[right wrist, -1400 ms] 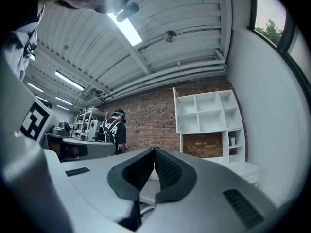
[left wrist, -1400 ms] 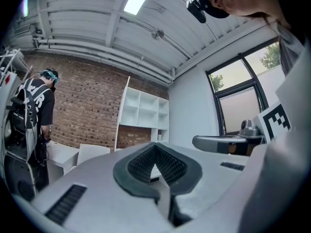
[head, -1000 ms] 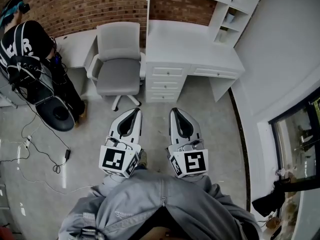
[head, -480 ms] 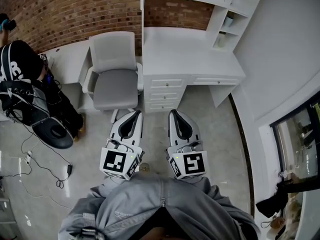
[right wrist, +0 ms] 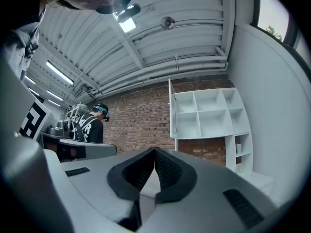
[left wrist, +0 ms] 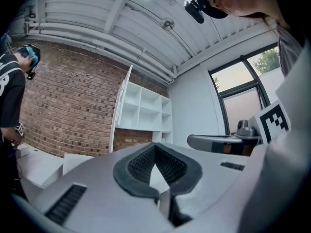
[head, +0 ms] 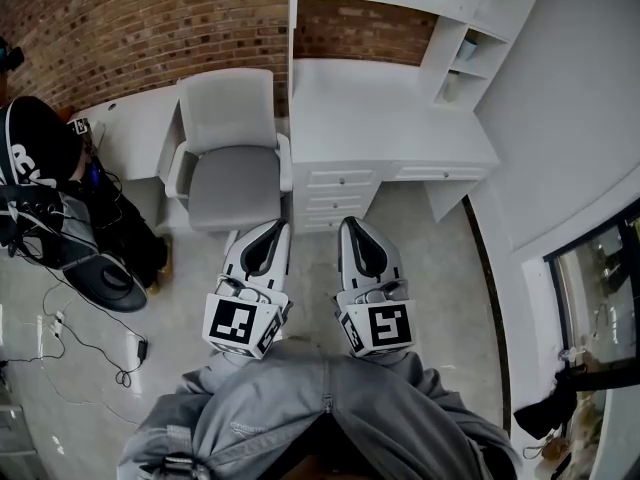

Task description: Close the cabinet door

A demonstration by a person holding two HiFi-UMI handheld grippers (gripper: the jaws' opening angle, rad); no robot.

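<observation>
While the left gripper [head: 274, 228] and the right gripper [head: 352, 226] are held side by side over the floor [head: 440, 268], each has its jaws pressed together with nothing between them. Both point towards the drawers [head: 340, 193] of the white bench [head: 380, 118]. The cabinet door [right wrist: 171, 109] stands swung open at the left edge of the white shelf unit [right wrist: 209, 113] above the bench, well apart from both grippers. A grey chair [head: 232, 163] sits just left of the bench.
</observation>
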